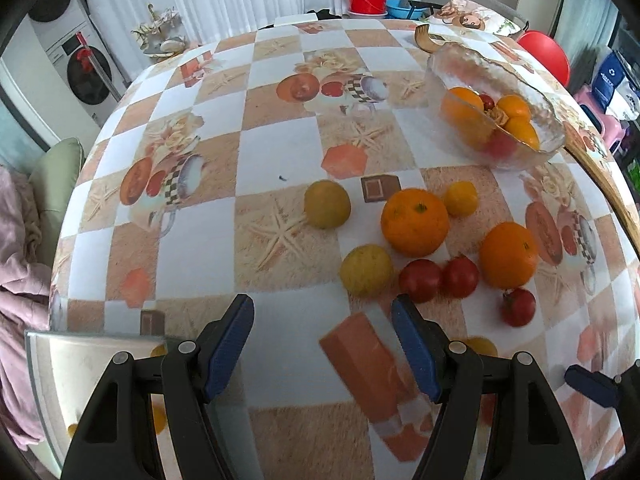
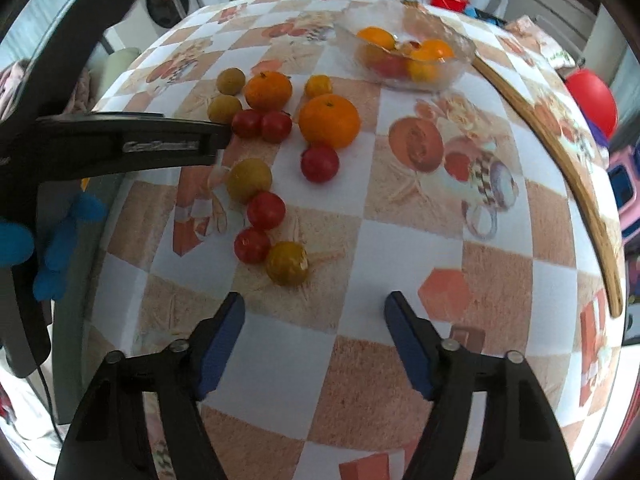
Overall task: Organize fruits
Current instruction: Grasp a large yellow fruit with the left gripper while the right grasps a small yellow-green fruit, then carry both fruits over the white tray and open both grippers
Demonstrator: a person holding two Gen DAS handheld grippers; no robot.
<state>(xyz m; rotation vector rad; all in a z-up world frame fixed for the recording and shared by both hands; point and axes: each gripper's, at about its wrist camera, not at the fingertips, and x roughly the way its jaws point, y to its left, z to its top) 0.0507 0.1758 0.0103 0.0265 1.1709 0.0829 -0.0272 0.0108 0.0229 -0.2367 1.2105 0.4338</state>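
Both grippers, left (image 1: 322, 322) and right (image 2: 314, 314), hold jaws apart, empty, over the checkered tablecloth (image 2: 400, 248).

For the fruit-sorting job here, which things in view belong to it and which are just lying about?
Belongs to the job:
- glass bowl, already part filled with fruit
- two loose oranges
- red tomatoes
- yellow-green fruits
- left tongs and right tongs, both open and empty

Just lying about:
- wooden hoop on the patterned tablecloth
- red bucket
- red chair
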